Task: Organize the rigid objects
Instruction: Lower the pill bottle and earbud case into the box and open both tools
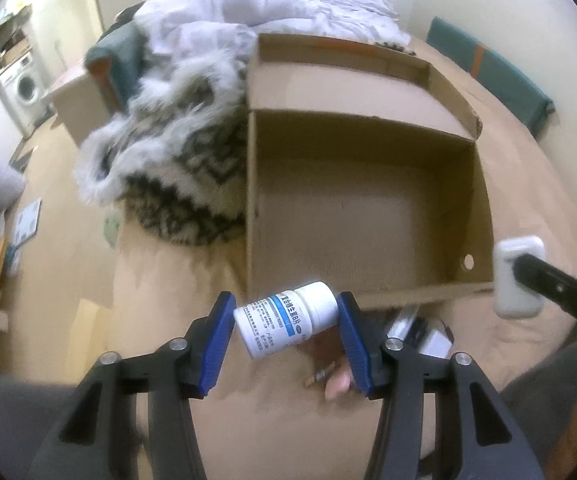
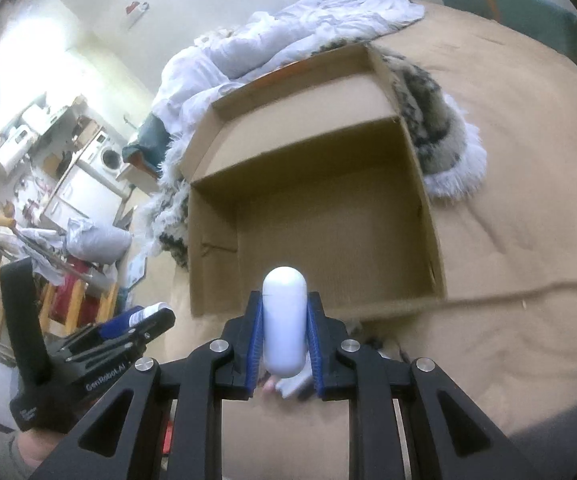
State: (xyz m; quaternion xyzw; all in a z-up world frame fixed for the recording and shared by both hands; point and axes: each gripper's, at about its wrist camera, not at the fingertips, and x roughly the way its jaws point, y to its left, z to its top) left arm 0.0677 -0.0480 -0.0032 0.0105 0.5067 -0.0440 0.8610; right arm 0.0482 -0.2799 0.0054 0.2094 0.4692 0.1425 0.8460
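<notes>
pill bottle (image 1: 286, 318) near box rim (image 1: 428, 294)

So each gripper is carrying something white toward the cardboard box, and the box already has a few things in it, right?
Not quite. The left wrist view shows the cardboard box empty inside. The rest holds: the left gripper carries a white pill bottle, the right gripper a white case.
</notes>
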